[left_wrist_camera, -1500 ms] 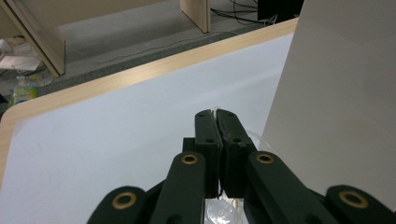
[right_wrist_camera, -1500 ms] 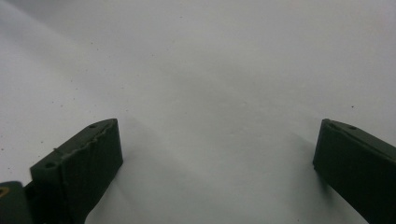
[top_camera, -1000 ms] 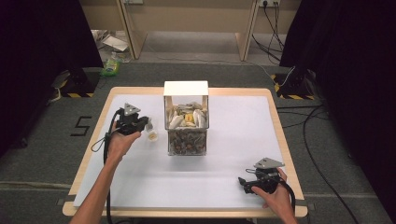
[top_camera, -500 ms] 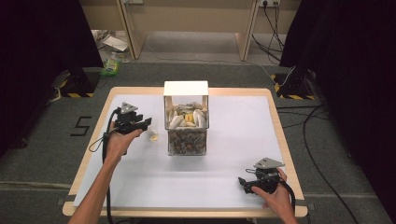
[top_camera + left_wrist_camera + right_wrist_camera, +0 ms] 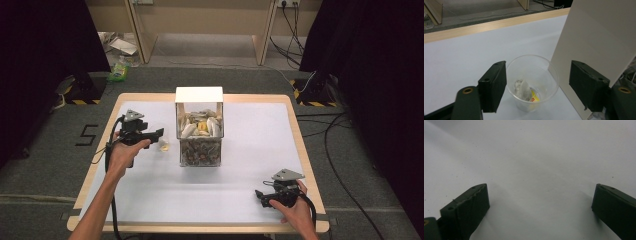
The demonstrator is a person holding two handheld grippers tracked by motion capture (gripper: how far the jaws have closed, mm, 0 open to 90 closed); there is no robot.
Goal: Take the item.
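A clear plastic cup [image 5: 532, 82] stands on the white table [image 5: 250, 150], just left of the box [image 5: 200, 132]. A tea bag [image 5: 524, 87] with a yellow tag lies in the cup. My left gripper [image 5: 539, 66] hovers over the cup. Its jaws have just been opening and stand wide apart, with the cup below the gap and nothing gripped. From above, the left gripper [image 5: 159, 132] points right toward the box, with the cup [image 5: 164, 147] beneath its tips. My right gripper [image 5: 259, 194] rests near the table's front right, open over bare tabletop [image 5: 540, 157].
The clear box in the middle of the table holds several tea bags and has a raised white lid [image 5: 199, 94], whose panel [image 5: 596, 37] rises close beside the cup. The table's wooden rim [image 5: 200, 227] runs all round. Cables trail on the floor at the right.
The left gripper's jaws look spread wider than a second ago, and the hand has barely shifted. The right hand and gripper have stayed put.
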